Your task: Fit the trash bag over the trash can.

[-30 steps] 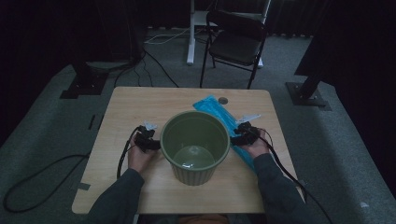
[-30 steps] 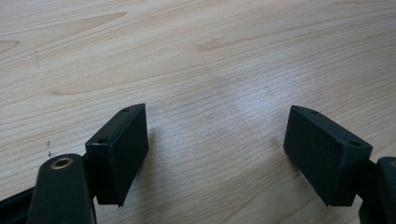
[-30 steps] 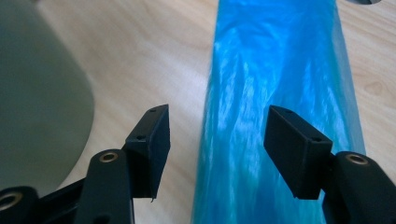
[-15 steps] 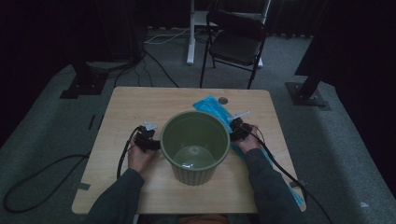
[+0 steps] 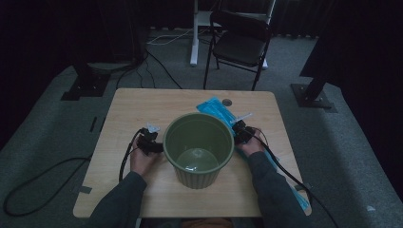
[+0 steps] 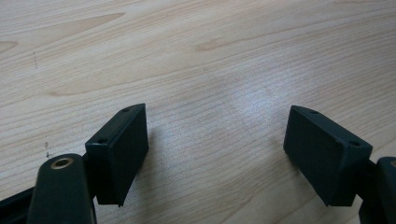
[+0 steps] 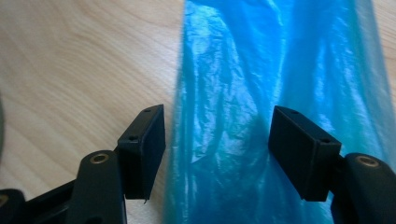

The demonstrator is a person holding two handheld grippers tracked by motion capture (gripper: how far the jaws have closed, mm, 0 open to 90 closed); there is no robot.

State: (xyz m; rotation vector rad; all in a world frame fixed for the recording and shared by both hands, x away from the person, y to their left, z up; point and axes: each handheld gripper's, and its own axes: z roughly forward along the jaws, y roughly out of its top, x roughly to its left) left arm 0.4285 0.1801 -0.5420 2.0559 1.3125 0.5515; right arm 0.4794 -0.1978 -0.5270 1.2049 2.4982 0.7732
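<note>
High view: a green ribbed bin stands in the middle of the wooden worktop. The left hand-held gripper is just beside its left, the right hand-held gripper just beside its right, over a blue plastic bag.
Left gripper view: jaws wide apart, holding nothing, bare wood between them.
Right gripper view: jaws wide apart, holding nothing, with the crinkly blue bag lying flat between them.

Dim room; grey carpet floor, black folding chair, dark curtains.

blue bag partly behind green bin
</note>
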